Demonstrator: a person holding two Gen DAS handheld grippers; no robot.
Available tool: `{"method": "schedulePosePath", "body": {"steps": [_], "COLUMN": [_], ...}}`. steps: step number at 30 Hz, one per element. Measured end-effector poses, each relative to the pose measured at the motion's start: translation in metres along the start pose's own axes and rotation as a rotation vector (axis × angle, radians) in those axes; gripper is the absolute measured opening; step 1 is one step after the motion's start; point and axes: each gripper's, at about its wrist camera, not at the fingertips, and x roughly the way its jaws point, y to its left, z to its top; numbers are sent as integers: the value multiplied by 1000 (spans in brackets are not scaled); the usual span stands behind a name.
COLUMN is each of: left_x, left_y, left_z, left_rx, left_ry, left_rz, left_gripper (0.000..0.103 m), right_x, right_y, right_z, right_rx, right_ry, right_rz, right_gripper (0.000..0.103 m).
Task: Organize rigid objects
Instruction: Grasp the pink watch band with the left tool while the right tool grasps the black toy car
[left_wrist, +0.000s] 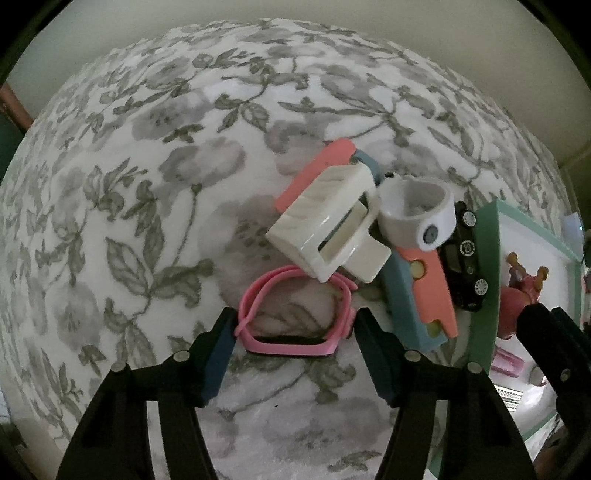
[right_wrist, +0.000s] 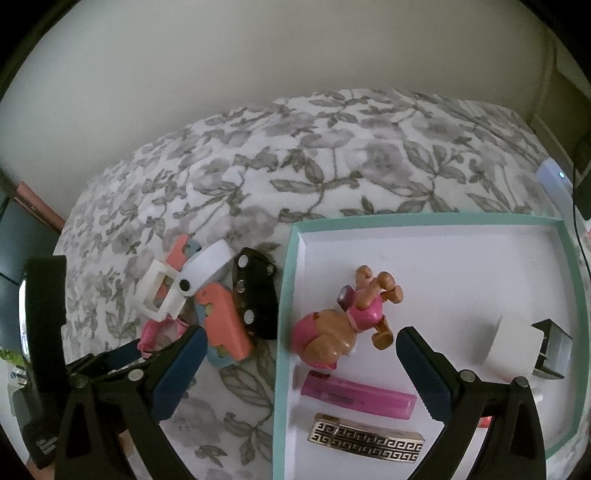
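Here, the left gripper (left_wrist: 295, 332) brackets the pink band (left_wrist: 291, 314) on the bedspread (left_wrist: 147, 184), beside the tray's (left_wrist: 484, 277) left edge, pads touching its sides. Risk: the thin band (partly under a white clip (left_wrist: 328, 229)) may slip or drag neighbours. The right gripper (right_wrist: 299, 354) hangs open.

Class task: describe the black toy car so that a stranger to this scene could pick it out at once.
Find the mint-rimmed tray on the floral bedspread. Just outside its left wall lies the black toy car, on its side with silver wheels showing: the pile's only black thing.
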Motion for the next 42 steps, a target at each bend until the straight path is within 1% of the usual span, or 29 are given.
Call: {"method": "schedulePosePath", "body": {"steps": [4,11,13,17,19,20,23,25,27,31,32,34,36,38,39,41,42], "left_x": [0,-10,-13,-19,-22,-23,-26,-24,-23,-22,-21,-22,-19,-19,-20,-18,-17], "left_y": [20,56,68,87,92,95,102,107,107,103,98,103,103,101,101,98,98], "left_z": [3,6,8,9,9,9,9,9,10,9,10,9,11,9,8,10,11], "left_rx": [-35,-137,-164,-220,-233,-239,-251,-253,-252,-244,-245,-247,-248,-251,-252,-252,-250], "left_ry": [1,-19,-29,-45,-50,-52,-54,-52,-50,-45,-45,-44,-42,-41,-41,-39,-38], "left_rz": [6,11,12,8,4,3,-2,-8,-15,-23,-22,-25,-22,-21,-19,-16,-16], "left_gripper": [66,66,66,66,66,66,66,66,66,66,66,66,66,66,66,66,66], "right_x": [-1,0,1,4,6,7,10,14,17,26,27,31,34,36,38,41,43], "right_y": [6,24,27,32,38,40,44,46,47,48,48,50,51,53,53,50,49], "right_z": [1,1,1,2,3,3,5,7,8,13,14,16,17,19,20,21,21], "right_rx": [-26,-92,-100,-109,-121,-126,-143,-158,-166,-166,-166,-172,-184,-203,-201,-183,-178], "right_ry": [-8,-20,-20,-14,-11,-11,-14,-11,-7,7,5,7,2,-10,-5,5,7], "right_rz": [10,21,23,30,42,42,32,24,19,51,53,61,60,35,36,51,54], "right_gripper": [103,103,97,95,91,91,89,86,83,82,80,75,71,61,56,55,53]}}
